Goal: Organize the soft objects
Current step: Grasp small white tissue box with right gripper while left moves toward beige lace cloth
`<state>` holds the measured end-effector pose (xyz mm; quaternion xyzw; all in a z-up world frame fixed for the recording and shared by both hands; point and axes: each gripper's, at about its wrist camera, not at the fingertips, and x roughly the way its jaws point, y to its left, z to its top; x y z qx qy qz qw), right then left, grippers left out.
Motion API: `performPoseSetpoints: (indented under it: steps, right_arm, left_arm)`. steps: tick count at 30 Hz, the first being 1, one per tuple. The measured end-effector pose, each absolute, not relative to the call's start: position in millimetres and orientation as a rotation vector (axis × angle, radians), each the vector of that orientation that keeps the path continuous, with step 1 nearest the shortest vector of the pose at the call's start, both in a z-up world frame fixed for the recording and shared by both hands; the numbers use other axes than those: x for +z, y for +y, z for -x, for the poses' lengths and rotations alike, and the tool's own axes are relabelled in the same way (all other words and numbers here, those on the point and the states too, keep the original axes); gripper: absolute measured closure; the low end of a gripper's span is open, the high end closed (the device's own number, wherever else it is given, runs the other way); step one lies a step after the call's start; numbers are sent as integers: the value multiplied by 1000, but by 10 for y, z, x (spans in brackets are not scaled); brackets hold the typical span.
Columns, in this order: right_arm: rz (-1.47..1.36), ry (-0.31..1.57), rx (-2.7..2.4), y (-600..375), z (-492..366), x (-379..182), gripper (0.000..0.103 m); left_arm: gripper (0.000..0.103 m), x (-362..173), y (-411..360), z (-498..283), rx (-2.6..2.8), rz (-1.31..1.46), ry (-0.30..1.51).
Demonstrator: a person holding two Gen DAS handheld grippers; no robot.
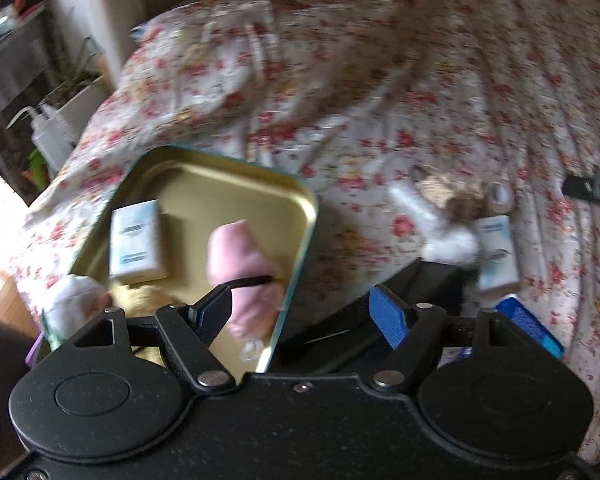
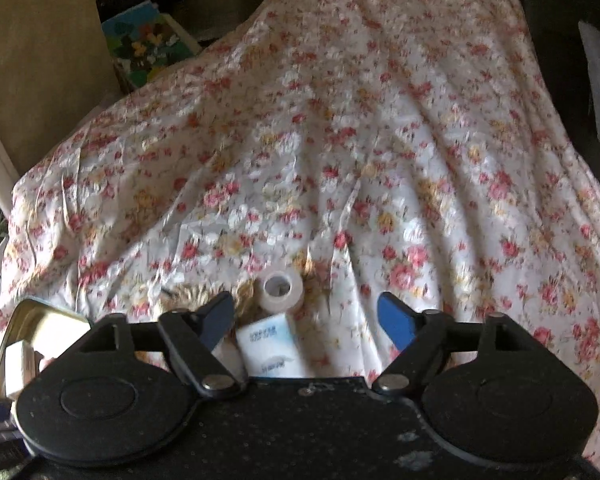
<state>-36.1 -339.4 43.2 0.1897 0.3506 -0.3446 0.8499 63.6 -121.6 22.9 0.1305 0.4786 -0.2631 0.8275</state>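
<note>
In the left wrist view my left gripper is open and empty above the near edge of a gold tin tray on the flowered bed. In the tray lie a pink soft roll with a black band and a white-blue tissue pack. To the right lie another tissue pack, a white fluffy item, a brown furry item and a tape roll. My right gripper is open and empty just above a tissue pack, with a white tape roll and brown fur beyond it.
A flowered bedsheet covers the bed. A white squeeze bottle and plants stand left of the bed. A blue packet lies near my left gripper's right finger. The tin's corner shows at the lower left in the right wrist view.
</note>
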Motion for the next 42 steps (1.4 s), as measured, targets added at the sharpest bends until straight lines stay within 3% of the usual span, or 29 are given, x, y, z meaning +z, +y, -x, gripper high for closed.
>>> performPoseSetpoints:
  steps: [4,11,14,18,21,30,42]
  right_arm:
    - [-343,665,-742,-3419,303,519,0]
    - [-320,562,-797,-3518,215,431,0]
    - [-357,643,-720,-3606,112,326,0]
    - [-382,771,-635,-3664,20,157,3]
    - [-362,877,-630,-3671,-33,13,15]
    - [-435,959,-638,-3759,30,-267,18]
    - [-306,1096,-586,-3523,-132,-601,21]
  left_arm:
    - [29,225,-1327,-582,-611,-282,1008]
    - [27,174,-1457,-468,-654,-339,969]
    - [27,125,-1492,-453,-669,-357,971]
    - [27,57,-1504,-482,-673,-358,991]
    - [27,27,-1502,-512,-672,-351,994]
    - [27,-16,-1530,-618,-634,-336,982]
    - [27,-78,-1676,-619,-629,-347,963]
